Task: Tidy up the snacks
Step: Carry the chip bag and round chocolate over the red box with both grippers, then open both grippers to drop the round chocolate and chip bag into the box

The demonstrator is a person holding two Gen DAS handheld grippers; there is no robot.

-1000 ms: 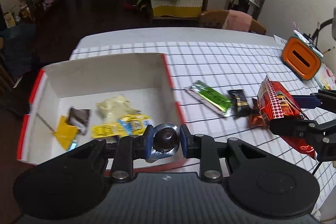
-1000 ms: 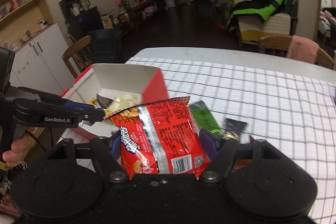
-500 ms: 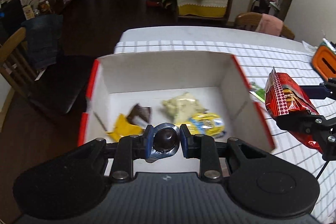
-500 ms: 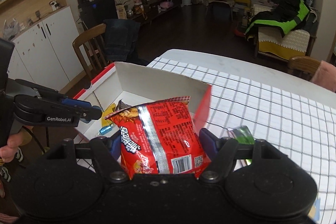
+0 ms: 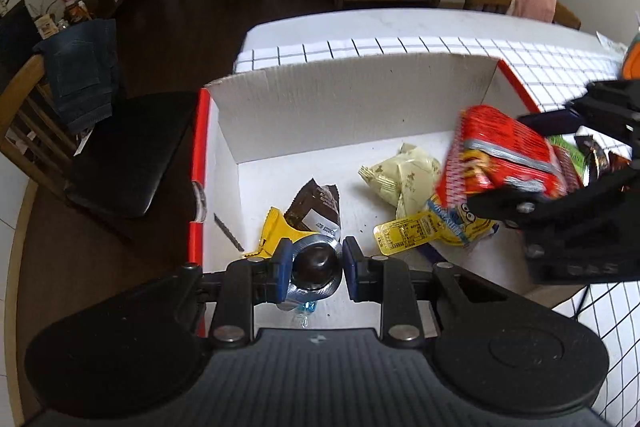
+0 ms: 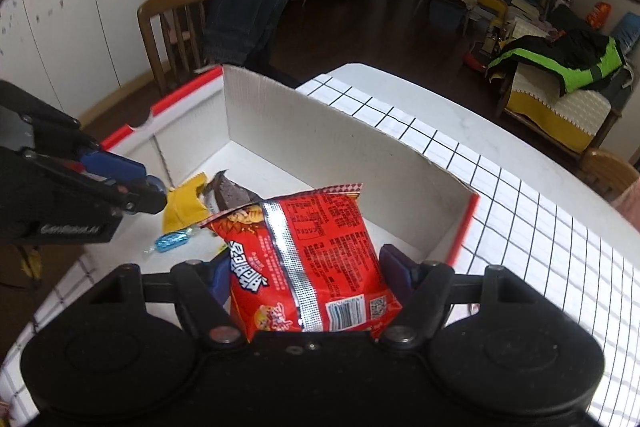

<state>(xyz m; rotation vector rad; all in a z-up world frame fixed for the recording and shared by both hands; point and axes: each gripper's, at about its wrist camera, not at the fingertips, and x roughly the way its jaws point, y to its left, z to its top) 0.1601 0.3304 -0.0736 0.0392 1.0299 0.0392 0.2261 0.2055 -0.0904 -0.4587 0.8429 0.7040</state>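
On the table [image 6: 532, 227] with the checked cloth stood a white box [image 5: 360, 99] with red edges. Both hand-held grippers hung over it.

The left hand-held gripper [image 5: 316, 263] was pinching a small round sweet [image 5: 315, 264] in a shiny silver wrapper. Its blue pads [image 5: 282, 264] pressed on both sides of the sweet. It hung above the near left part of the box.

The right hand-held gripper [image 6: 308, 271] was pinching a big red snack bag [image 6: 308, 259]. The bag stuck up between its two fingers, with a silver stripe down the middle. In the left camera view, that red snack bag [image 5: 504, 163] was over the right side of the box, above the snacks inside.

Inside the box lay a brown packet [image 5: 318, 205], a yellow wrapper [image 5: 276, 233] just beside it, a pale cream bag [image 5: 400, 177] and a yellow and blue packet [image 5: 432, 231]. A small blue candy [image 6: 172, 241] lay near the yellow wrapper on the box floor.

Past the right wall of the box, a green packet [image 5: 566, 153] and a dark one [image 5: 596, 159] lay on the table, partly hidden by the right hand-held gripper.

A wooden chair [image 6: 176, 23] with blue jeans [image 6: 240, 19] over its back stood far left of the table.
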